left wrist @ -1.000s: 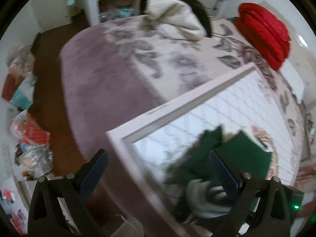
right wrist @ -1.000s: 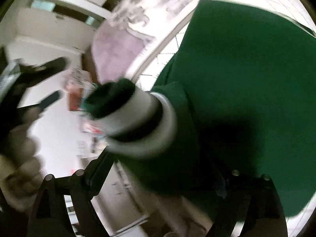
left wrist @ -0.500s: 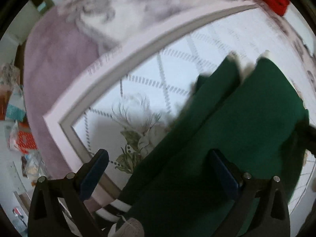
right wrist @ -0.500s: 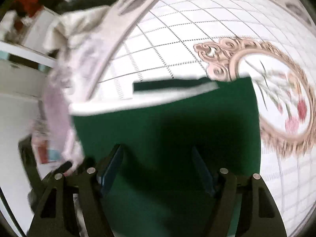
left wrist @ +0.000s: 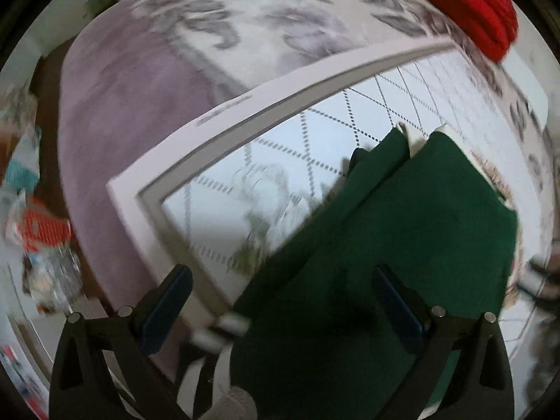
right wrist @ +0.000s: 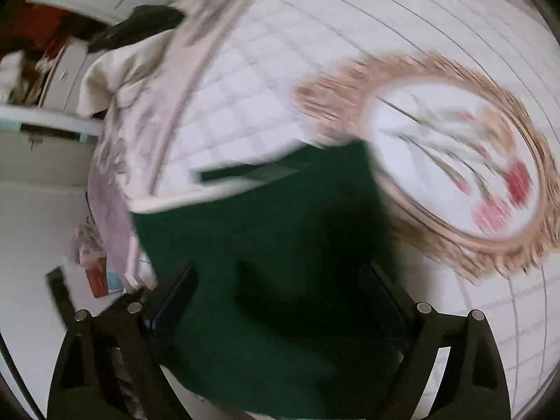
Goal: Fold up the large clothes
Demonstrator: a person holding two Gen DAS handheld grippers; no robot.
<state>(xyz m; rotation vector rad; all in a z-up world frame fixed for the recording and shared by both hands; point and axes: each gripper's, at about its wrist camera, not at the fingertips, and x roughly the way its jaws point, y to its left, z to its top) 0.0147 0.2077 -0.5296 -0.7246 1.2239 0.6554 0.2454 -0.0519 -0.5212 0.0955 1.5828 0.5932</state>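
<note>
1. Left wrist view: the left gripper point(left wrist: 283, 297) stands wide open, holding nothing; the green garment point(left wrist: 402, 245) lies directly ahead of it and beneath its right finger, flat on the quilted mat point(left wrist: 315, 140).
2. Right gripper point(right wrist: 280, 294): fingers spread wide above the garment point(right wrist: 262, 262), no cloth pinched.
3. Step, as judged: between folds. Next move calls for pinching an edge.
4. Orientation: in the left view, the long axis runs away from the claw, toward the upper right; white trim point(right wrist: 210, 196) marks the far edge.

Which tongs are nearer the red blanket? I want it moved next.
Left, judging loosely. The left tongs face the red blanket across the bed; the right tongs hover over the green garment, blanket unseen.
</note>
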